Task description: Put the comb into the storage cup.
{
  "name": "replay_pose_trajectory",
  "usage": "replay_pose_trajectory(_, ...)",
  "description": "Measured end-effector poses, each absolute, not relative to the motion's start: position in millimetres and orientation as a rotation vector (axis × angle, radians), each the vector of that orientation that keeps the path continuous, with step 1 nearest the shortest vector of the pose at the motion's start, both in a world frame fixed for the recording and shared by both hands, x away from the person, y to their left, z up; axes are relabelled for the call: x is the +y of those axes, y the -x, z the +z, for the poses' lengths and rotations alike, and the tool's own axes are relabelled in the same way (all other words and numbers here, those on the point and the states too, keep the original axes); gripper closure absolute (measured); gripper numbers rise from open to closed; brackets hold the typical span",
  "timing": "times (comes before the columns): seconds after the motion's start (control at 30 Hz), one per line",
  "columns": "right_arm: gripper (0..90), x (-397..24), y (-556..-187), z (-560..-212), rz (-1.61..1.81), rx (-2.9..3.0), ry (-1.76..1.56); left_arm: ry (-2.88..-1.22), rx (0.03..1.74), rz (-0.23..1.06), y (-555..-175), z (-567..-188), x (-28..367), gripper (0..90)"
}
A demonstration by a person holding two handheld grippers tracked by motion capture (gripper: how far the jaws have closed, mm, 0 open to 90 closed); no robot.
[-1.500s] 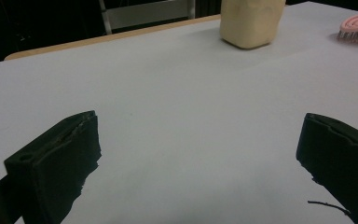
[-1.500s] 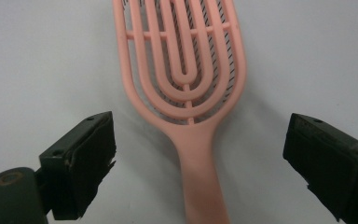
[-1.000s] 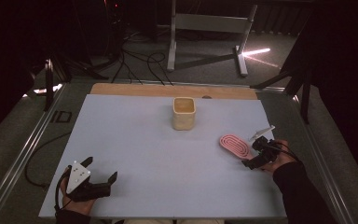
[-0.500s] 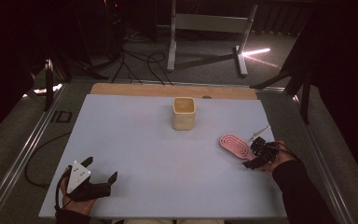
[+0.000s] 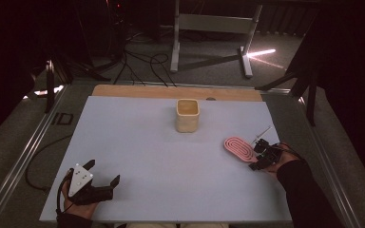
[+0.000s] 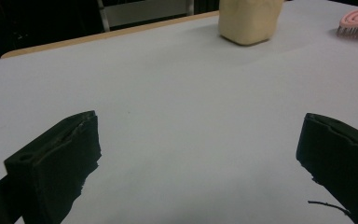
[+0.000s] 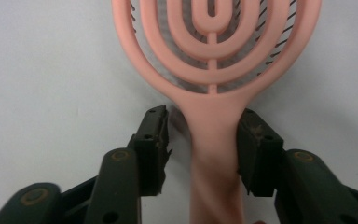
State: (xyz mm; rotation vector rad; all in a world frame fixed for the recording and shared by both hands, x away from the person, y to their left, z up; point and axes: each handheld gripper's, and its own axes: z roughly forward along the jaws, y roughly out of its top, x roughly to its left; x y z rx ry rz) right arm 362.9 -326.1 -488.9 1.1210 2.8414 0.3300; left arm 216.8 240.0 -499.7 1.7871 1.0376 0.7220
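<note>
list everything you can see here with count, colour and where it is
hairbrush: 1, pink, on the table's right side, handle between the right jaws
cup: 1, cream, upright at the far middle of the table
table: 1, pale grey top with a wooden far edge
left hand-held gripper: 1, black, near left corner, jaws wide apart with nothing between them
right hand-held gripper: 1, black, at the hairbrush handle, jaws just been closing; right pad at the handle, a gap at the left pad

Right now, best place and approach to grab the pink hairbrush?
Grip the pink hairbrush by its handle, just below the oval head, coming in along the handle from its free end. The brush lies flat, the handle is narrow, and the right tool already straddles it, jaws closing.
</note>
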Motion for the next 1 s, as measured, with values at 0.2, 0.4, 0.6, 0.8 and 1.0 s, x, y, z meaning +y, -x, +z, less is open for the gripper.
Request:
replay_pose_trajectory(0.2,61.3,-325.3,-362.1,-488.7,0.334,2.856,-1.124,-1.79,1.035,0.724,-216.6,-499.6,239.8,0.2)
replay_pose_trajectory(0.4,65.5,-324.4,-360.8,-488.6,0.325,2.856,-1.129,-1.791,1.034,0.726,-216.5,-499.6,239.3,0.2)
replay_pose_trajectory(0.6,68.7,-324.0,-361.2,-488.8,0.316,2.843,-1.139,-1.79,1.035,0.726,-216.6,-499.6,239.4,0.2)
replay_pose_trajectory(0.8,69.3,-322.3,-360.8,-488.6,0.299,2.83,-1.158,-1.791,1.034,0.727,-216.7,-499.6,239.3,0.2)
replay_pose_trajectory(1.0,69.7,-319.8,-359.0,-488.2,0.281,2.816,-1.153,-1.796,1.032,0.73,-216.7,-499.8,238.8,0.2)
